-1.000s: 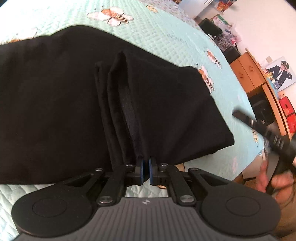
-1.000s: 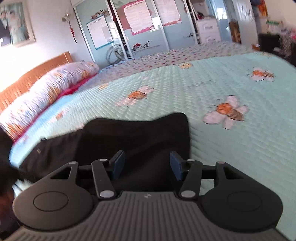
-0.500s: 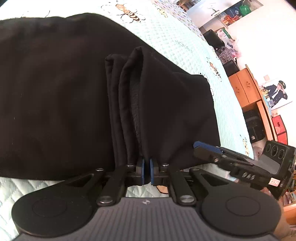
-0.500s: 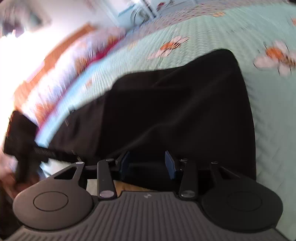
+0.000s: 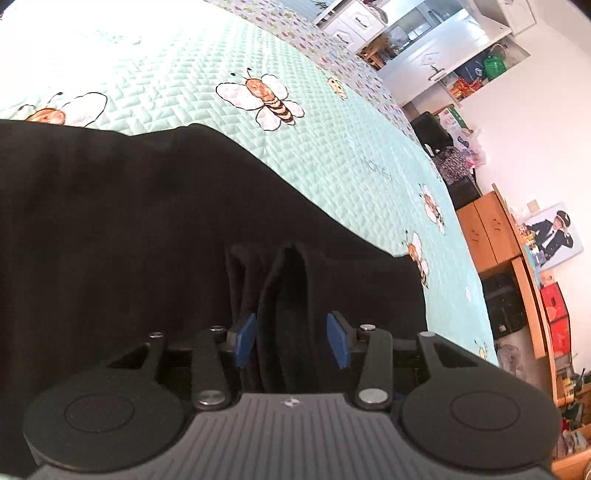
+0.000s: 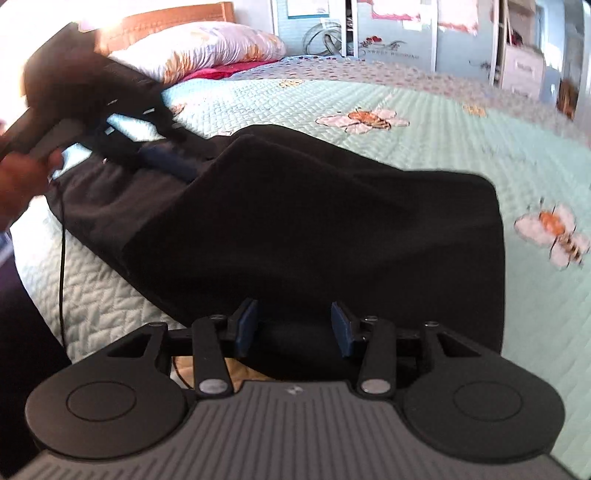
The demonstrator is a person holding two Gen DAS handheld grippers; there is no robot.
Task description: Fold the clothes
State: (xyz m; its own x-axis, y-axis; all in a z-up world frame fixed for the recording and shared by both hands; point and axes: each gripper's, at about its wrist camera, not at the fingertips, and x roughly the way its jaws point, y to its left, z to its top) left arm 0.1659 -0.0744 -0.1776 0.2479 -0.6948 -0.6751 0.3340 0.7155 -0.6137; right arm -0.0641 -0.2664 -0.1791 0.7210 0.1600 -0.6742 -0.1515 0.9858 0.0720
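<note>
A black garment (image 5: 129,229) lies folded on the bed's mint quilt with bee prints (image 5: 295,140). In the left wrist view my left gripper (image 5: 291,345) is open, its blue pads either side of a bunched ridge of black cloth (image 5: 288,280). In the right wrist view my right gripper (image 6: 293,326) is open at the garment's near edge (image 6: 332,236), cloth lying between the pads. The left gripper (image 6: 74,110) shows blurred at the garment's far left end in that view.
A pillow (image 6: 207,48) and wooden headboard (image 6: 166,22) lie at the bed's far end. Wooden cabinets (image 5: 491,232), a dark chair (image 5: 432,129) and clutter stand beside the bed. A thin black cable (image 6: 62,258) hangs at the bed's left edge.
My left gripper was shut on the bunched cloth and has opened. My right gripper has moved down onto the garment's near edge and stays open.
</note>
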